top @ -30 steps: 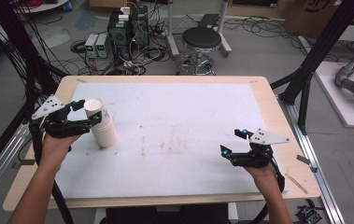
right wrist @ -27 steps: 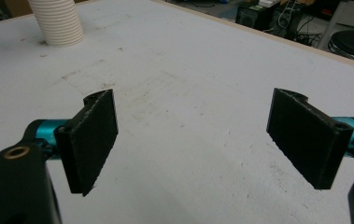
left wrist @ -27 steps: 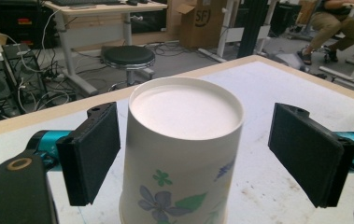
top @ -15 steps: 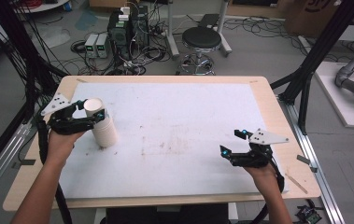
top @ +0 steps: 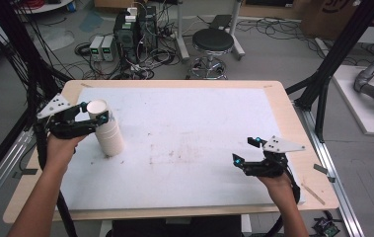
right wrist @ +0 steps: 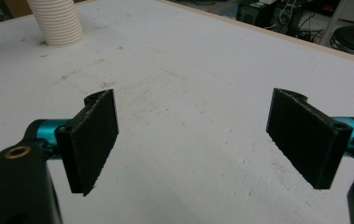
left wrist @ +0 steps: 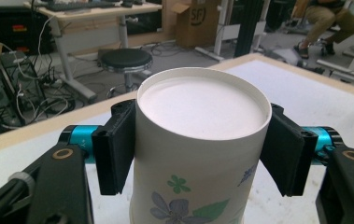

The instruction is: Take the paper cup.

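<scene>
Paper cups [top: 108, 129], nested upside down into one tall stack, stand on the white counter [top: 194, 143] between the fingers of the left gripper [top: 91, 113]. The flat white base of the uppermost cup [left wrist: 201, 106] faces up inside a thin raised rim, so nothing lies in it. Lower down its wall carries a printed pattern of small blue and green flowers and leaves. Seen past the right gripper's fingers, the lower part of the stack [right wrist: 57, 21] is a column of close white ridges, one cup rim above the next, resting on the counter.

Left fingers [left wrist: 116, 144] have just been closing, and their black pads now press the top cup's wall on both sides, just below its rim. The right gripper [top: 246, 151] hangs well apart from the stack, over the bare, faintly stained counter, its fingers [right wrist: 90, 140] spread wide with nothing between them.
</scene>
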Available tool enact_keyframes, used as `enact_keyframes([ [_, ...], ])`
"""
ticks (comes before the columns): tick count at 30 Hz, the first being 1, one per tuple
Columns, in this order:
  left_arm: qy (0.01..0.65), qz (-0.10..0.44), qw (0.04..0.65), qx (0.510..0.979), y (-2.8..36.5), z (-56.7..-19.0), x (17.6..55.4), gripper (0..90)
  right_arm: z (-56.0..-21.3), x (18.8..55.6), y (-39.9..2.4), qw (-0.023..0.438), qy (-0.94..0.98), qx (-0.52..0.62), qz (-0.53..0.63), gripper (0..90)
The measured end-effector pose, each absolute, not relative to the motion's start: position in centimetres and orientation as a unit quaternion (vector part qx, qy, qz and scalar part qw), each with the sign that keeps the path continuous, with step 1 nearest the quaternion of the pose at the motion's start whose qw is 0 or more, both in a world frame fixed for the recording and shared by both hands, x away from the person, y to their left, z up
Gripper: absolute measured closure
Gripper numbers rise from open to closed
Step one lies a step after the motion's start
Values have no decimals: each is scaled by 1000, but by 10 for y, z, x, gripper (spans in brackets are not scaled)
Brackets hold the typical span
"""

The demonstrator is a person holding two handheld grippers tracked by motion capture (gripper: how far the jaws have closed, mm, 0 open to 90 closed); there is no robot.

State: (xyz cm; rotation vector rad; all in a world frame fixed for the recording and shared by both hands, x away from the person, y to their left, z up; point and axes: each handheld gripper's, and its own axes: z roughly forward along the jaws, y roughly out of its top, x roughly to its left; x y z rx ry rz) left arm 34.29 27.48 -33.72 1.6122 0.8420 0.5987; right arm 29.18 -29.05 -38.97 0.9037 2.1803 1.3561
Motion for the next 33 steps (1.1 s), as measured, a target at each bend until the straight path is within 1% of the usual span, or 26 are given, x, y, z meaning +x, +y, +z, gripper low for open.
enact_keyframes([
  [4, 353, 262, 583, 683, 276, -325, 342, 337, -389, 291, -290, 206, 783, 327, 488, 169],
  [5, 349, 261, 592, 678, 276, -317, 340, 337, -389, 291, -291, 205, 783, 326, 488, 168],
  [12, 329, 265, 619, 662, 276, -291, 336, 339, -390, 292, -293, 207, 780, 328, 491, 169],
  [20, 297, 302, 650, 630, 264, -261, 322, 341, -388, 291, -293, 205, 775, 329, 500, 168],
  [23, 278, 286, 669, 627, 255, -257, 319, 341, -388, 291, -292, 206, 775, 329, 499, 168],
  [24, 263, 277, 673, 634, 245, -257, 316, 341, -388, 291, -292, 208, 774, 329, 499, 169],
  [26, 256, 269, 673, 639, 240, -258, 316, 342, -388, 291, -292, 208, 773, 330, 500, 168],
  [33, 228, 216, 679, 664, 207, -277, 318, 343, -387, 291, -289, 207, 778, 319, 500, 168],
])
